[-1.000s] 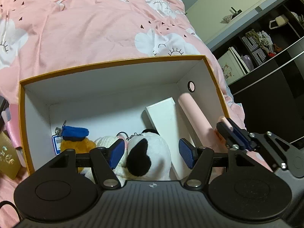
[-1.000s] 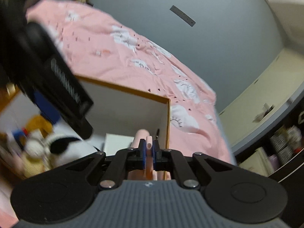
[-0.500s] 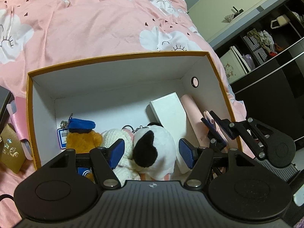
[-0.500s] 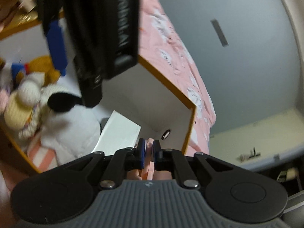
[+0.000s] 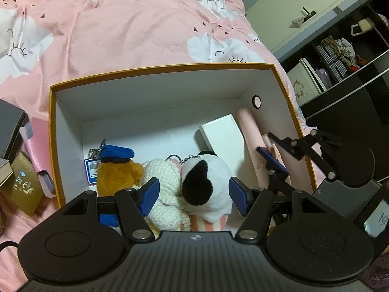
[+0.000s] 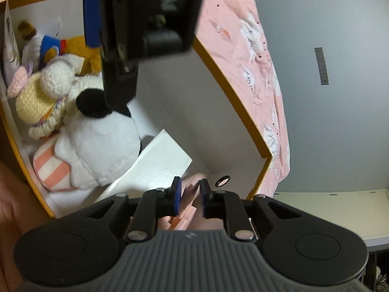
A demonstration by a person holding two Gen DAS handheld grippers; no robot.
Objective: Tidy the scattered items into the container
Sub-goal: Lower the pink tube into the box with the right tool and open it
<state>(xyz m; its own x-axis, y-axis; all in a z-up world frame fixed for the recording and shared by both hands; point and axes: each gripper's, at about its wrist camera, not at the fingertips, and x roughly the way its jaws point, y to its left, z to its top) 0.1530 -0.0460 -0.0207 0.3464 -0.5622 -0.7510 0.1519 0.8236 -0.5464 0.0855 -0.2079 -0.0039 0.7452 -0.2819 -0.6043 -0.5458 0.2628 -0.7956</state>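
An orange-rimmed white box [image 5: 155,69] sits on a pink bed. Inside lie a white-and-black plush [image 5: 206,177], a cream knitted toy [image 5: 165,177], an orange plush with a blue cap [image 5: 116,170], a white box [image 5: 223,136] and a pink tube [image 5: 250,131]. My left gripper [image 5: 194,194] is open and empty over the plush toys. My right gripper [image 6: 190,196] is inside the box at its right wall, jaws slightly apart around a small pink flat item [image 6: 188,196] that rests by the tube; it also shows in the left wrist view [image 5: 272,163].
A gold packet [image 5: 24,185] and a pink case [image 5: 39,146] lie on the bed left of the box. A dark box [image 5: 9,126] sits at the far left. Dark shelving [image 5: 340,56] stands to the right of the bed.
My right gripper has lowered into the box along its right wall and its jaws have parted from the pink item. The left gripper has drawn back slightly above the plush toys.
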